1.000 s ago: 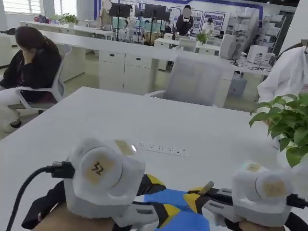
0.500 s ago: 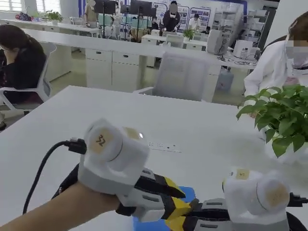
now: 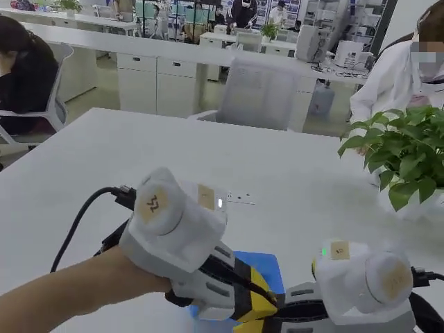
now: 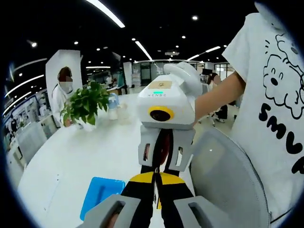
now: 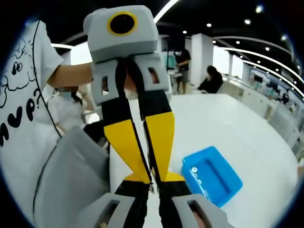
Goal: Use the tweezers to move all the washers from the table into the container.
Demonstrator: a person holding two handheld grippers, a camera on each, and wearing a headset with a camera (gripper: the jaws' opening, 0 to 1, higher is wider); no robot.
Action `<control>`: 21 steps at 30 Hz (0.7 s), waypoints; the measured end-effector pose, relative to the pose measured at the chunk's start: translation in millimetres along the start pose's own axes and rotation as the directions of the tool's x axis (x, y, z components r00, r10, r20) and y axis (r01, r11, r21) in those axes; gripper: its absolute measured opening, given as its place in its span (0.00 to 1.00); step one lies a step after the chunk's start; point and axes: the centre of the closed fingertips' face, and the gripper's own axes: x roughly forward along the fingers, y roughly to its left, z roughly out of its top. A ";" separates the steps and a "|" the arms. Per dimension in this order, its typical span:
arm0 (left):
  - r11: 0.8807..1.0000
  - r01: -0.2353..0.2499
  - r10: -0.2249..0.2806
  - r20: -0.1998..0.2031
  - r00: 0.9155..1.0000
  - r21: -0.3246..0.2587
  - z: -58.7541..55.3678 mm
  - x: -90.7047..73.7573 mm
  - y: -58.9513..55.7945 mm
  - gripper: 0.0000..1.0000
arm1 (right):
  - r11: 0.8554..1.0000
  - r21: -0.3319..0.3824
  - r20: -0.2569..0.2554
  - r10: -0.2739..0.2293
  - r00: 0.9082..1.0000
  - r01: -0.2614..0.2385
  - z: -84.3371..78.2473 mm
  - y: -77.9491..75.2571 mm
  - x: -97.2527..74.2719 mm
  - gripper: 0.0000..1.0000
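The blue container point(image 3: 260, 267) lies on the white table point(image 3: 139, 152), partly under both grippers. My left gripper point(image 3: 267, 302) points right, its yellow-tipped jaws closed together. My right gripper point(image 3: 279, 313) faces it, and the two sets of tips meet above the container's near edge. In the left gripper view my left gripper point(image 4: 156, 192) is shut, the right gripper point(image 4: 157, 176) comes tip to tip, and the container point(image 4: 102, 194) lies to the left. In the right gripper view my right gripper point(image 5: 151, 188) pinches a thin dark strip, apparently the tweezers, below the left gripper point(image 5: 151, 176). The container point(image 5: 211, 175) lies to the right.
A potted green plant point(image 3: 399, 156) stands on the table at the right. A strip of sockets point(image 3: 236, 199) is set into the tabletop beyond the grippers. A grey chair point(image 3: 260, 94) stands at the far edge, and a person in white point(image 3: 395, 76) sits behind the plant.
The left gripper has swung right across the container until its tips meet the right gripper's; a second ago they stood apart. The head camera has tilted down and right.
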 end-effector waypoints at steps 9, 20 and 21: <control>0.994 -0.027 0.034 -0.060 0.998 0.107 -24.6 17.5 2.1 0.00 | 0.993 -0.115 -0.162 -0.016 0.987 -0.003 -32.2 -10.7 12.5 0.04; 0.992 -0.065 0.070 -0.045 0.997 0.105 -71.0 41.3 6.0 0.00 | 0.992 -0.121 -0.273 -0.003 0.962 -0.031 -77.2 -14.6 39.8 0.04; 0.993 -0.065 0.070 -0.047 0.996 0.102 -74.2 43.1 6.7 0.00 | 0.991 -0.131 -0.291 -0.011 0.957 -0.028 -82.3 -15.3 42.3 0.04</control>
